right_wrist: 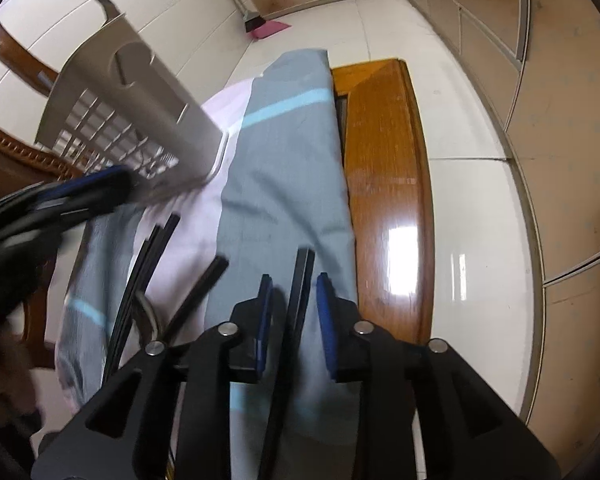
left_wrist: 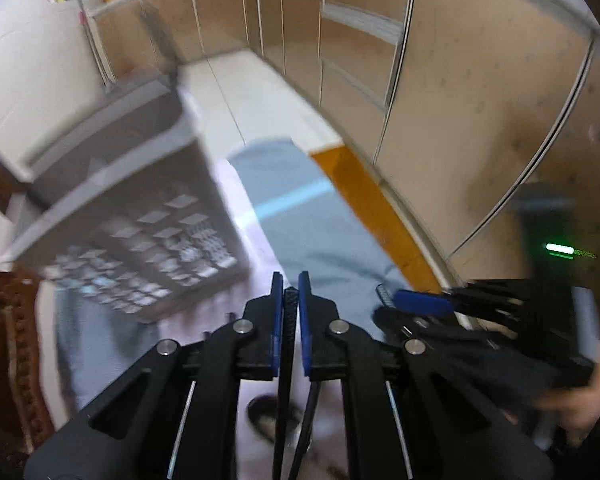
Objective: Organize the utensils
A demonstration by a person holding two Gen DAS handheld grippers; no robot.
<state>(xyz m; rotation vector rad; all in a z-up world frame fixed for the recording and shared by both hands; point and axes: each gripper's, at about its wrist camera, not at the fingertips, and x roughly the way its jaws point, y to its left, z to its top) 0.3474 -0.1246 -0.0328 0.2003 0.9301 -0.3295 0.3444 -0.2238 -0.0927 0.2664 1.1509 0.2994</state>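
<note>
The left gripper (left_wrist: 291, 300) is pinched tight on a thin black chopstick (left_wrist: 288, 344), blue pads squeezing it near its top end, with the rest of the stick running back down between the arms. Over at ten o'clock from those pads sits the grey slotted utensil holder (left_wrist: 128, 216), blurred, resting on the blue-and-pink striped cloth (left_wrist: 300, 216). On the other side, the right gripper (right_wrist: 294, 292) stands part-way apart with a pair of black chopsticks (right_wrist: 302, 280) between its pads, and there's a visible gap on either side, so I'd say nothing is clamped there. More loose chopsticks (right_wrist: 140, 272) fan out on the cloth at nine o'clock of that gripper, and the holder (right_wrist: 140, 112) looms at eleven o'clock. These sticks look light, stiff and slick, so they'll likely swivel or slide if pinched at a tip. Better to take them a little way in from the thick end, square across the pads, and keep them upright for dropping into the holder. The wooden table edge (right_wrist: 384, 184) shows bare at one o'clock.
</note>
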